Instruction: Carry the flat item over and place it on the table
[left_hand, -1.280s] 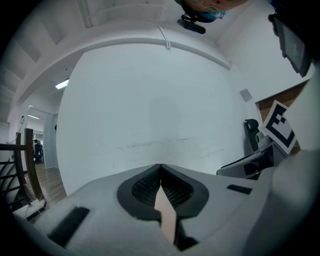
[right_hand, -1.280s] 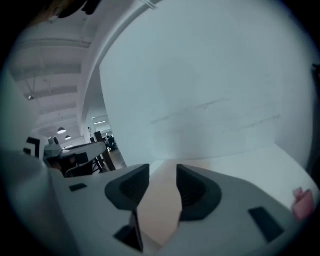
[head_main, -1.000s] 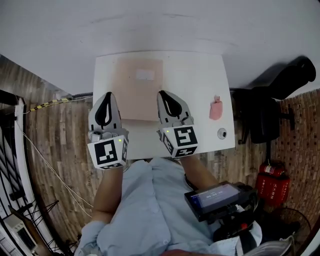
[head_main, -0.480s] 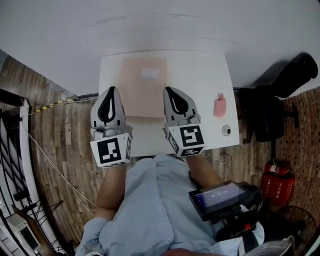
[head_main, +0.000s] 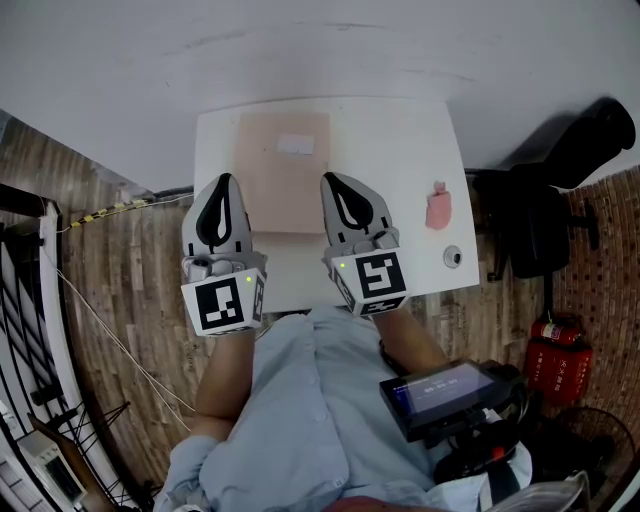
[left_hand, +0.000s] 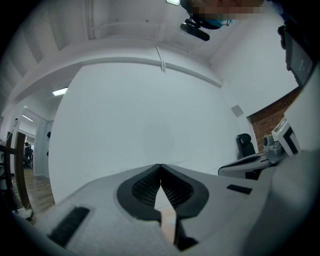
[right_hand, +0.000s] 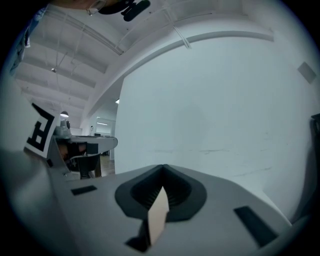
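Left tool and right tool are both clamping the flat item, each with its jaws pressed together on the near edge, one toward each near corner; in the left gripper view I am seeing a beige sliver of it caught low between the ribbed pads, and in the right gripper view its thin edge is standing up between the closed pads. I am seeing the flat item as a pale pinkish sheet stretching away from me over the far half of the white bench, with a small white label showing near its far end; I cannot tell whether it is touching the benchtop. Both tools are pointing level, side by side, their marker cubes sitting over the near edge of the bench. On the bench to my right, well apart from the sheet, a small pink object is lying, and a little round thing is sitting near the front right corner. Beyond that corner a black chair is standing on the wood floor, and a red fire extinguisher is lying near it.
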